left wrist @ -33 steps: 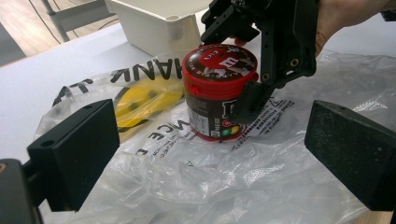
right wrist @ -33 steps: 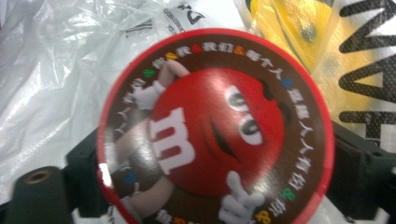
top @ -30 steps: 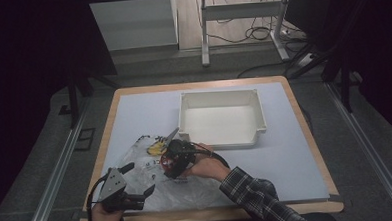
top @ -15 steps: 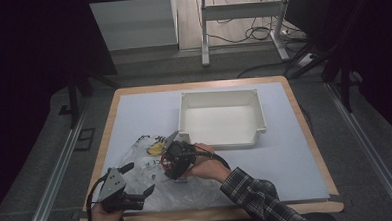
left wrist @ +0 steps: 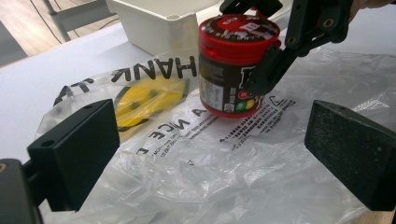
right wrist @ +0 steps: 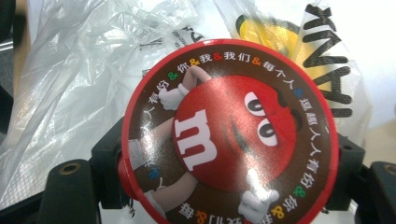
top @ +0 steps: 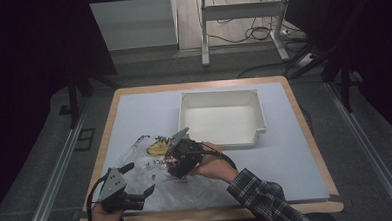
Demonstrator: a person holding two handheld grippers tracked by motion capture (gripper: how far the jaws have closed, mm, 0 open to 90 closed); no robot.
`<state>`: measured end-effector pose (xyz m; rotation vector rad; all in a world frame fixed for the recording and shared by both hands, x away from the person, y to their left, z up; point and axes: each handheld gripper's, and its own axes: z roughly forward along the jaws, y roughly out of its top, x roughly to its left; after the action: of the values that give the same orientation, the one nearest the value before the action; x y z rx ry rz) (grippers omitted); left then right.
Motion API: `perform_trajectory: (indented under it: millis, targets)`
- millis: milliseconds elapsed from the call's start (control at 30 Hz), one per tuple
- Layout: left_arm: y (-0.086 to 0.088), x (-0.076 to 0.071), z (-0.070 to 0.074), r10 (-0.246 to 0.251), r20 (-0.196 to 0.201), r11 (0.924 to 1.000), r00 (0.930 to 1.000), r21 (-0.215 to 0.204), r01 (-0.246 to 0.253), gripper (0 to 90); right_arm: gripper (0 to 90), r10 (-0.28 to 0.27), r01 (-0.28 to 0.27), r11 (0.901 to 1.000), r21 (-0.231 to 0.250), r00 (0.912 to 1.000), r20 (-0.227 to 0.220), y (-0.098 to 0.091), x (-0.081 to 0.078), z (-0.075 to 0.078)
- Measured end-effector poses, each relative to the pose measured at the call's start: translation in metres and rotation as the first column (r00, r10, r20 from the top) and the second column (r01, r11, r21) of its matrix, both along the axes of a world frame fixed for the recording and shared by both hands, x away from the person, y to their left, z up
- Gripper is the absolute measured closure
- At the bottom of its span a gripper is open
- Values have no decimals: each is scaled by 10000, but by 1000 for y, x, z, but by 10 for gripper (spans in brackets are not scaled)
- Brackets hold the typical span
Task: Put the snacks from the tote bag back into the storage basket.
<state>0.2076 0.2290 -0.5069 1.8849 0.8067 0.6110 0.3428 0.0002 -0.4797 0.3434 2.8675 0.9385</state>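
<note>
Right tongs [left wrist: 280,44] squeeze the red candy can [left wrist: 236,65], which stands on the crinkly plastic bag [left wrist: 196,158]. Left tongs [top: 137,185] rest wide apart near the bag, holding nothing.

Dim room, grey floor [top: 46,162], cables [top: 241,36]

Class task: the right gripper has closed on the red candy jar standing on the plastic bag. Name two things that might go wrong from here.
1. The right gripper holds the candy jar by its round, glossy side; it might slip or twist as it rises.
2. The jar stands on the crinkled plastic bag, while the left gripper hovers open, not pinning it. The bag may cling and drag along.
</note>
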Motion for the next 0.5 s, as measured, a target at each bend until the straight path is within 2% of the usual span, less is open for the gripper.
perform_trajectory:
  millis: [200,233,267,400,433,500]
  targets:
    - [0,0,0,10,8,10000,10000,-54,-10,31,245,-97,99,9984,553,9999,-37,-9,0,4]
    - [0,0,0,13,8,10000,10000,-61,-13,31,245,-100,102,9969,782,9999,-25,-11,-1,7]
    - [0,0,0,11,7,10000,10000,-65,-11,31,245,-100,102,9969,782,9999,-25,-11,-1,7]
    - [0,0,0,16,9,10000,10000,-78,-16,31,246,-80,63,9932,1160,9999,141,-16,-3,13]
    - [0,0,0,15,12,10000,10000,-86,-14,31,246,-78,38,9917,1285,9995,308,-18,-4,16]
    - [0,0,0,14,14,10000,10000,-92,-14,31,246,-88,38,9910,1338,9993,369,-18,-4,17]
